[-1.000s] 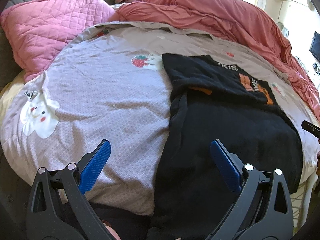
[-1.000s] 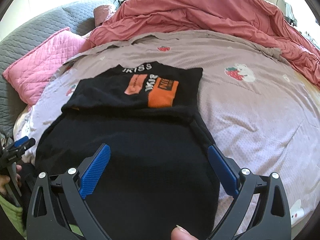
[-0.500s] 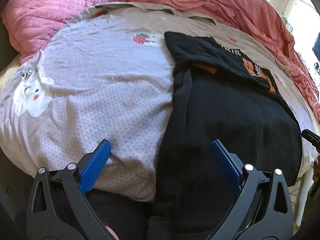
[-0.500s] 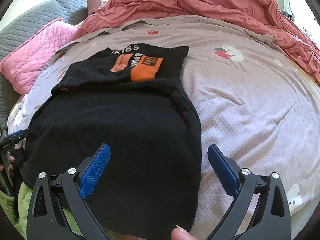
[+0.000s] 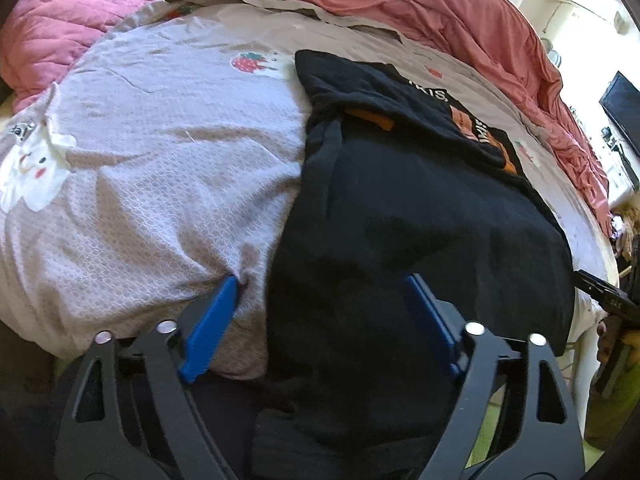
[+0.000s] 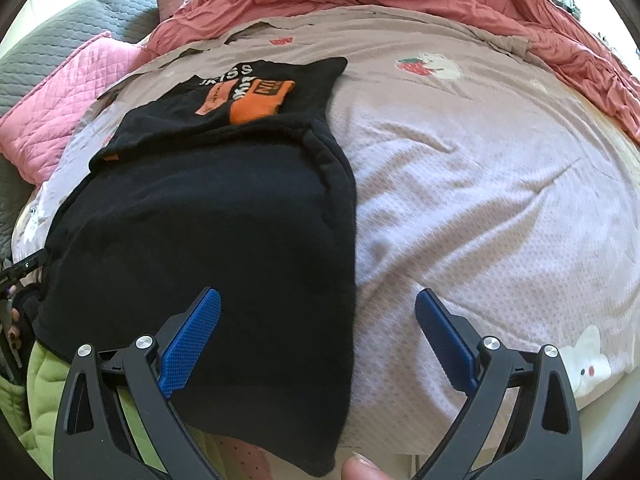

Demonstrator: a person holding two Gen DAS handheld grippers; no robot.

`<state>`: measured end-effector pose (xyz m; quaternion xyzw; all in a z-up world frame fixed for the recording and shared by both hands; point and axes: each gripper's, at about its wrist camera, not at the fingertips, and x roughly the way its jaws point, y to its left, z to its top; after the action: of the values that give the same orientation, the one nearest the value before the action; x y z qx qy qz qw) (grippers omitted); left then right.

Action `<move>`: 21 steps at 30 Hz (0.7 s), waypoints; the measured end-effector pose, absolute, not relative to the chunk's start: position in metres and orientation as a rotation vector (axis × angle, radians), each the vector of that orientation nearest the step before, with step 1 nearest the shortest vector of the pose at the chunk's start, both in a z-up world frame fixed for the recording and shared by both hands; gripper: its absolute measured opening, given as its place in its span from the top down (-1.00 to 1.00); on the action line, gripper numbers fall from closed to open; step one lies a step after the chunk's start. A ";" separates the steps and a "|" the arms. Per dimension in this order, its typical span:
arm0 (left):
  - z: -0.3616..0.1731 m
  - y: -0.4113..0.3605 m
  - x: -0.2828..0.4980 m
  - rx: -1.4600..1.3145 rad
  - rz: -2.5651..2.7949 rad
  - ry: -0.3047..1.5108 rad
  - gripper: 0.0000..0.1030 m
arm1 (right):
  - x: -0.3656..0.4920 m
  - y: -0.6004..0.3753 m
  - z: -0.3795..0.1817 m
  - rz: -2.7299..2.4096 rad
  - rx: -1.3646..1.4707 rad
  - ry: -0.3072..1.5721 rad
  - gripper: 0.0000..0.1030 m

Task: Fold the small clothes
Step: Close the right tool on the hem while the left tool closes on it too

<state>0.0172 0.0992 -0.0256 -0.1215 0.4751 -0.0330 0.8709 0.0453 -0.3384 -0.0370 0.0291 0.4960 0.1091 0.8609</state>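
The black garment (image 5: 420,216) lies on the bed, its near edges between both spread grippers, left gripper (image 5: 320,300) and right gripper (image 6: 318,312)

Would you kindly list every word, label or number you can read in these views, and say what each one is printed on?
"JKISS": white letters on the black garment, above its orange patches.
"KIS": the same word, partly hidden, in the left wrist view.
White lettering on the orange patches: too blurred to read.
Small dark print on the bedsheet, by the white cartoon animal: unreadable.
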 end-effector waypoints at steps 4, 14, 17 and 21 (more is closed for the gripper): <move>-0.026 0.099 0.015 -0.261 -0.075 0.989 -0.11 | 0.038 -0.343 -0.043 0.255 0.088 1.065 -0.89; -0.026 0.105 0.014 -0.277 -0.072 0.990 0.10 | 0.012 -0.341 -0.042 0.339 0.071 1.051 0.43; -0.027 0.106 0.014 -0.281 -0.074 0.996 0.10 | 0.011 -0.344 -0.042 0.378 0.110 1.051 0.49; -0.026 0.106 0.011 -0.274 -0.076 0.995 0.10 | 0.012 -0.344 -0.050 0.389 0.119 1.063 0.44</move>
<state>0.0111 0.1058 -0.0263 -0.1312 0.4758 -0.0365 0.8690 0.0125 -0.3440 -0.0498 0.0562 0.5035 0.1841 0.8423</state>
